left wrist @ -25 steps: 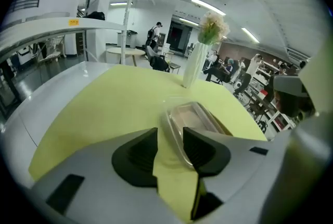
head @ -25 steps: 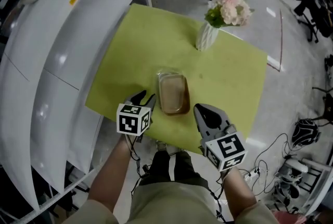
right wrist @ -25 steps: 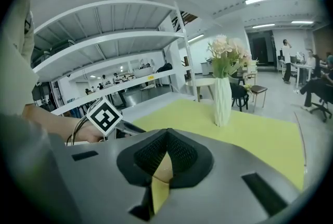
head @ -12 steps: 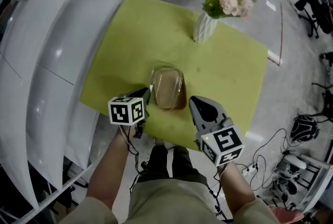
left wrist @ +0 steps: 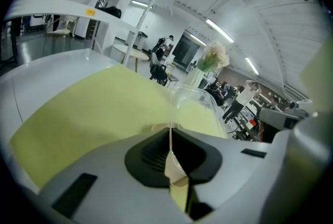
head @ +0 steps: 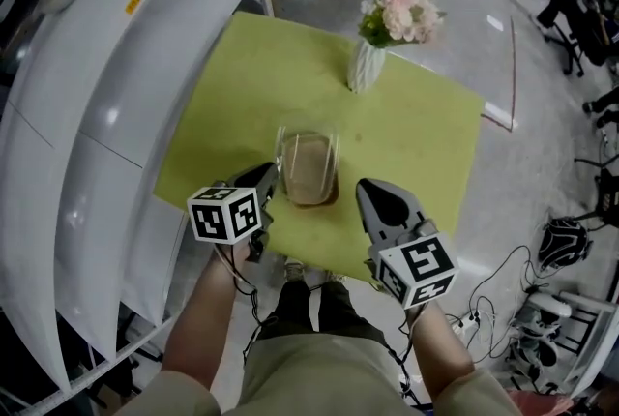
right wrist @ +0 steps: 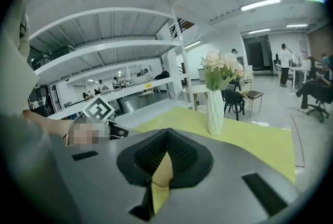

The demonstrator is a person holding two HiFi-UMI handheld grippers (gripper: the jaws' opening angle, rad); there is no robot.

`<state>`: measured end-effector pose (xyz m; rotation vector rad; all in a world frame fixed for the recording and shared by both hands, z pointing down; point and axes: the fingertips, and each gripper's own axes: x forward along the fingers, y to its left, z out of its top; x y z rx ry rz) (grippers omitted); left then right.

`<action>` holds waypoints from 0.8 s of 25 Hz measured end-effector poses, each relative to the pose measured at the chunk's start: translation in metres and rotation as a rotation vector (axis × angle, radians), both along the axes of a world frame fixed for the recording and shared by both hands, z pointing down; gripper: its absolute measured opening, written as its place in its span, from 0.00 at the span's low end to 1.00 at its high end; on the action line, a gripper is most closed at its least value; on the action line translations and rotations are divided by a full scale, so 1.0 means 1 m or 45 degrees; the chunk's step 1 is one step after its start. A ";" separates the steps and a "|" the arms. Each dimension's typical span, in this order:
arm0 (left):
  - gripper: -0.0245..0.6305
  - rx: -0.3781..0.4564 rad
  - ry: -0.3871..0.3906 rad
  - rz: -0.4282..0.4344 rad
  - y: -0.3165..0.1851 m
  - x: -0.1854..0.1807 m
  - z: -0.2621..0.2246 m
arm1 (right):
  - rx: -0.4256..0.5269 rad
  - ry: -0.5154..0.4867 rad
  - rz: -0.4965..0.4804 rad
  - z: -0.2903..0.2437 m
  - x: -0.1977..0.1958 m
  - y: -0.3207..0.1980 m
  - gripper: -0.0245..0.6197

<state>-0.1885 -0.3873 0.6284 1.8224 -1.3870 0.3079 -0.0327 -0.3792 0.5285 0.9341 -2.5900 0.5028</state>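
Observation:
A clear plastic container with brown contents lies on the yellow-green table. My left gripper is at its left side, shut on its thin clear rim. In the left gripper view the container rises just beyond the shut left gripper, with the rim's edge pinched between the jaws. My right gripper hovers just right of the container near the table's front edge. It is shut with nothing in it, its tips meeting in the right gripper view.
A white ribbed vase with pink flowers stands at the table's far side; the same vase shows in the right gripper view. White curved shelving runs along the left. Chairs and cables lie on the floor at right.
The left gripper's jaws, open around the container's edge a second ago, have shut on the rim. The container has shifted slightly left. The right gripper has stayed shut.

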 end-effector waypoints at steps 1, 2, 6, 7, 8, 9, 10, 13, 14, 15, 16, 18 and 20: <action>0.07 0.033 -0.007 0.002 0.000 0.000 -0.014 | 0.017 -0.008 0.005 -0.009 0.002 0.001 0.05; 0.07 0.068 -0.017 0.005 0.000 0.000 -0.029 | 0.035 -0.017 0.009 -0.019 0.003 0.002 0.05; 0.07 0.231 -0.052 0.007 -0.002 -0.003 -0.095 | 0.134 -0.056 0.024 -0.062 0.008 0.002 0.05; 0.07 0.271 -0.057 0.004 -0.001 -0.005 -0.111 | 0.161 -0.068 0.027 -0.074 0.009 0.003 0.05; 0.07 0.308 -0.063 0.000 0.000 -0.007 -0.128 | 0.187 -0.080 0.030 -0.087 0.010 0.004 0.05; 0.07 0.346 -0.069 -0.005 0.002 -0.008 -0.144 | 0.212 -0.091 0.033 -0.099 0.011 0.006 0.05; 0.07 0.384 -0.076 -0.010 0.005 -0.010 -0.161 | 0.238 -0.103 0.036 -0.111 0.012 0.008 0.05; 0.07 0.500 -0.095 -0.027 0.015 -0.013 -0.210 | 0.318 -0.158 0.047 -0.152 0.015 0.017 0.05; 0.07 0.538 -0.104 -0.035 0.020 -0.015 -0.226 | 0.346 -0.182 0.050 -0.165 0.016 0.020 0.05; 0.07 0.575 -0.119 -0.043 0.025 -0.017 -0.241 | 0.374 -0.191 0.049 -0.177 0.017 0.024 0.05; 0.07 0.610 -0.138 -0.050 0.031 -0.018 -0.256 | 0.402 -0.189 0.045 -0.187 0.019 0.028 0.05; 0.07 0.678 -0.177 -0.055 0.043 -0.020 -0.282 | 0.449 -0.207 0.037 -0.207 0.021 0.038 0.05; 0.07 0.743 -0.199 -0.045 0.054 -0.019 -0.304 | 0.478 -0.263 0.038 -0.231 0.019 0.048 0.05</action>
